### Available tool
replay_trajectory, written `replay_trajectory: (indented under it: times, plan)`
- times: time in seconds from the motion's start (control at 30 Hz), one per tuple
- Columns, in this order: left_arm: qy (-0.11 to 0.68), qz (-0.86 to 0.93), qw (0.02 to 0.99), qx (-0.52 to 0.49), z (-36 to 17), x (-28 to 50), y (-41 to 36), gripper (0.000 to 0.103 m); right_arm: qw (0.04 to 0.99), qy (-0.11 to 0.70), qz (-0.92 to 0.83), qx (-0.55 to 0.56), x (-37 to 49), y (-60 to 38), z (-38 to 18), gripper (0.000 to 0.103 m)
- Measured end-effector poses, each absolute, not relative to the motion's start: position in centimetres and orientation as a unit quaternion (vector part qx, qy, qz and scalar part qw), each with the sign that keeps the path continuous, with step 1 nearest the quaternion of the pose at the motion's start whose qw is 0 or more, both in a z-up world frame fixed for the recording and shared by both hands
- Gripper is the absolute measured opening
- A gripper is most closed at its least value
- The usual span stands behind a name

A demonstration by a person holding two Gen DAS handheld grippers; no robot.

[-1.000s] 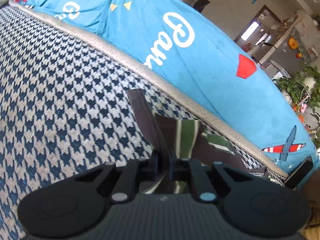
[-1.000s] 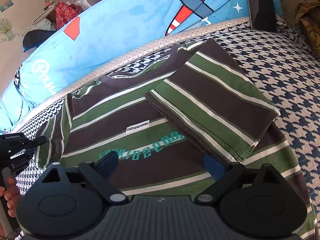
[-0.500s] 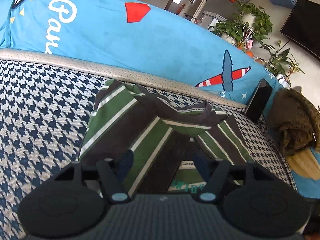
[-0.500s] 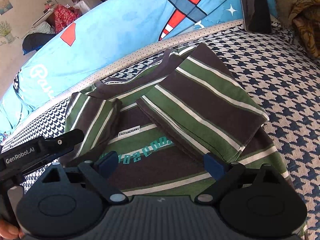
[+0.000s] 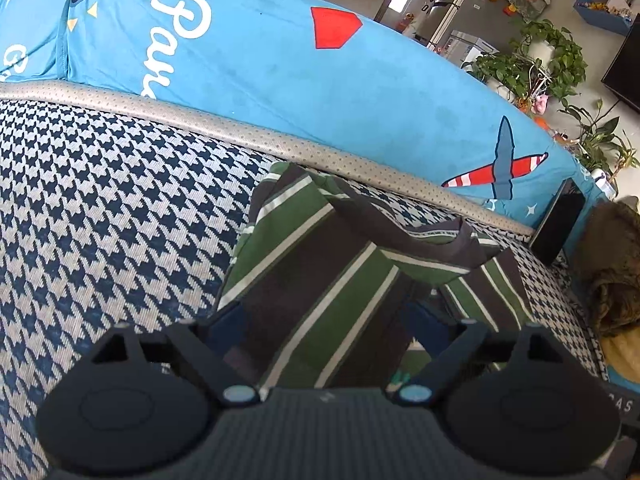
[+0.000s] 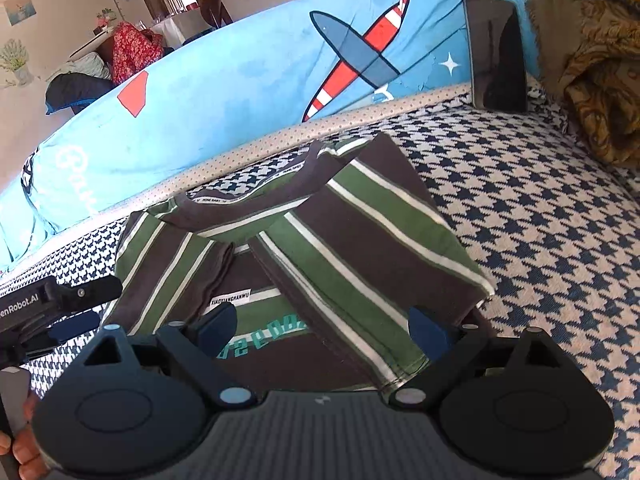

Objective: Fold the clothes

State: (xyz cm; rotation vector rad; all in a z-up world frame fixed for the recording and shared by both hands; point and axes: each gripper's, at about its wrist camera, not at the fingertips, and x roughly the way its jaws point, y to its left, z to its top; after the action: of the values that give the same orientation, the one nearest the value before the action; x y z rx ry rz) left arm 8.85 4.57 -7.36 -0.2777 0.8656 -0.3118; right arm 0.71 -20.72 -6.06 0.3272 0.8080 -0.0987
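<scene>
Striped shirt lay part-folded on the houndstooth cushion, both tongs released above it.

At far left in the right wrist view, the left gripper (image 6: 76, 312) hovered at the shirt's left edge, its jaws opening with nothing pressed between them; a bit of the person's hand (image 6: 24, 436) showed under it. The striped shirt (image 6: 304, 248) lay flat on the houndstooth cushion (image 6: 540, 216), just in front of the blue airplane-print cover (image 6: 248, 76). It was green and dark brown with thin white stripes. Its left sleeve (image 6: 168, 268) was folded inward, and the right side lay folded over the chest as a broad flap, leaving a white label and teal lettering showing between them. The dark collar stood slightly raised at the far edge. The right gripper (image 6: 324, 328) hung over the near hem, jaws spread wide, gripping nothing. Further right, a dark tablet (image 6: 496, 52) leaned on the cover beside a brown blanket (image 6: 596, 60).
</scene>
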Motion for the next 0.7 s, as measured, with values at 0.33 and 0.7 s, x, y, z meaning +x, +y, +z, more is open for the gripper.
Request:
replay_trajectory:
  times: [0.33,0.7]
  plan:
    - [0.481,-0.110,0.868,-0.053,-10.0,9.2,2.8,0.103,0.895,0.395,-0.034,0.203,0.7,-24.0,-6.7,0.087]
    - [0.481,-0.096,0.871,0.010,-10.9,8.9,1.4,0.103,0.888,0.412,-0.027,0.200,1.0,-24.3,-7.7,0.084]
